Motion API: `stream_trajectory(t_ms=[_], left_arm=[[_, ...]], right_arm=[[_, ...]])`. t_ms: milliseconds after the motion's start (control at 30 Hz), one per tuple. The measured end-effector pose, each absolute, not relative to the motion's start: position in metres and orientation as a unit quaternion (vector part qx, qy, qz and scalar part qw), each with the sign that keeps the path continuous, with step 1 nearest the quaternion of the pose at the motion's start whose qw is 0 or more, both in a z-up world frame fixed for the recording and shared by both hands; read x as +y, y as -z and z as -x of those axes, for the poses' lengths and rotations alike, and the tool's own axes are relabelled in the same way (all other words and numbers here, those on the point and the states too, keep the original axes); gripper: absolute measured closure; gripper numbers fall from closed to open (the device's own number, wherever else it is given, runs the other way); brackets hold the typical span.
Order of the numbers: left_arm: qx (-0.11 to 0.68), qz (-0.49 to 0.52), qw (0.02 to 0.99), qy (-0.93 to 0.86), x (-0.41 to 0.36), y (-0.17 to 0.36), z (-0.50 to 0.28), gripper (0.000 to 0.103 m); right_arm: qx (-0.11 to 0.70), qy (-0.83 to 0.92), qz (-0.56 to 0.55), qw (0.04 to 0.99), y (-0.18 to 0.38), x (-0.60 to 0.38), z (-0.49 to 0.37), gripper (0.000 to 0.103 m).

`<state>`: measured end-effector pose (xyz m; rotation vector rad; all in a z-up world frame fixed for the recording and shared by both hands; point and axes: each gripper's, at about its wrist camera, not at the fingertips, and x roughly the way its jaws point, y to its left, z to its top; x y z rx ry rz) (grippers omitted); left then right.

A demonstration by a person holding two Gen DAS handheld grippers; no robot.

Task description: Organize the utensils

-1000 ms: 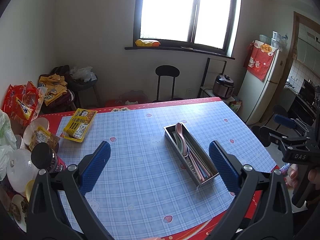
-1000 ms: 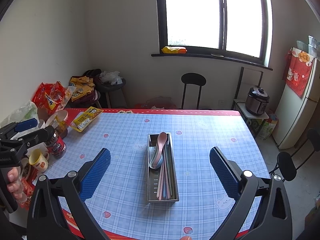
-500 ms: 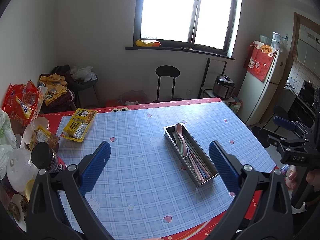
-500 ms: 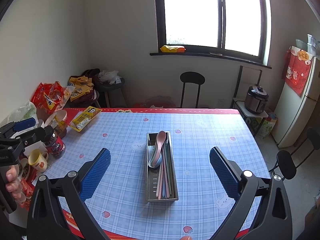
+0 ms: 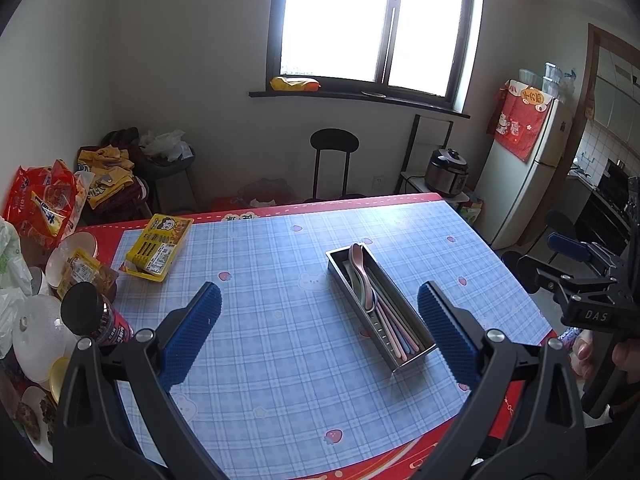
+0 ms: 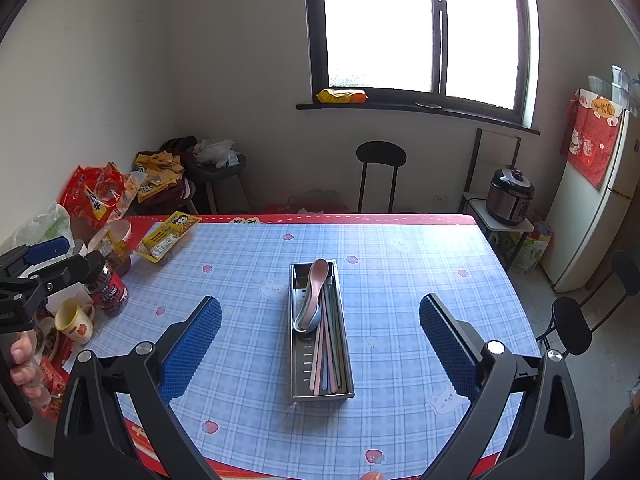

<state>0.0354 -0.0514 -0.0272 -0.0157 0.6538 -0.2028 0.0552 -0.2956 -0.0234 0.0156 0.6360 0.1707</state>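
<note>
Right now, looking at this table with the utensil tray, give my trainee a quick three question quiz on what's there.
1. True or false: the pink spoon lies inside the metal tray.
2. Which gripper is holding something: A) left gripper, B) right gripper, C) neither?
3. Fill in: the yellow snack packet lies on the table's ____ side in the right wrist view.

Key: 1 true. 2 C, both are open and empty. 3 left.
</note>
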Motion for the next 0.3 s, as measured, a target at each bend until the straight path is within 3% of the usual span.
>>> stream_trajectory(t_ms=[300], left_arm=[[0.321,0.009,0.942,0.096,-0.0531,0.0261,-0.0336,0.006]], right_arm=[[0.312,-0.083,-0.008,0.946,0.0236,-0.2963,-0.0553,0.006]])
